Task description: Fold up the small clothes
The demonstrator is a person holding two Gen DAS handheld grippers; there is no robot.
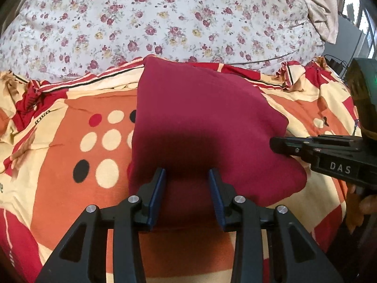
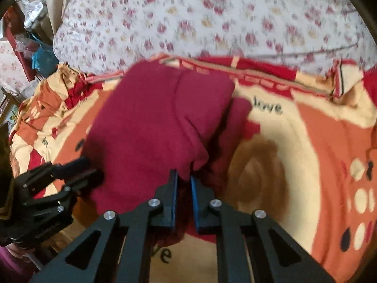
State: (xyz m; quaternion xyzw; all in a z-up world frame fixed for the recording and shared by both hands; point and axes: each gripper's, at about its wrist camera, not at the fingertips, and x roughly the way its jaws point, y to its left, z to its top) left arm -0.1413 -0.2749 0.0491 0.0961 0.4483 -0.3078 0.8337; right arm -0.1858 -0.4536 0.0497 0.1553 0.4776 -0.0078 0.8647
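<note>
Black arms with blue pads are filling the bottom of the left wrist view. They belong to the left gripper [image 1: 187, 172], and its two fingers are standing wide apart. Nothing is sitting between them. They are hovering over the near edge of the dark red cloth [image 1: 200, 122], and a dark shadow is falling on the cloth just in front of them.

Over in the right wrist view, the right gripper [image 2: 183, 176] is nearly closed, with only a thin gap showing between its blue pads. A bit of the dark red cloth's edge is hanging right at the tips. It is looking like a pinch, but the view is blurry, so I cannot tell for sure if the fingers are really holding it.

That cloth is lying folded on the blanket [image 1: 59, 146], which is orange, cream and red with big dots on it. One layer of the cloth is sitting on top of another, and a lower part is sticking out on the right side in the right wrist view.

Behind the blanket, a white flowered sheet [image 1: 153, 18] is covering the far part of the bed. A pale tan cloth [image 1: 322, 7] is hanging at the top right in the left wrist view.
</note>
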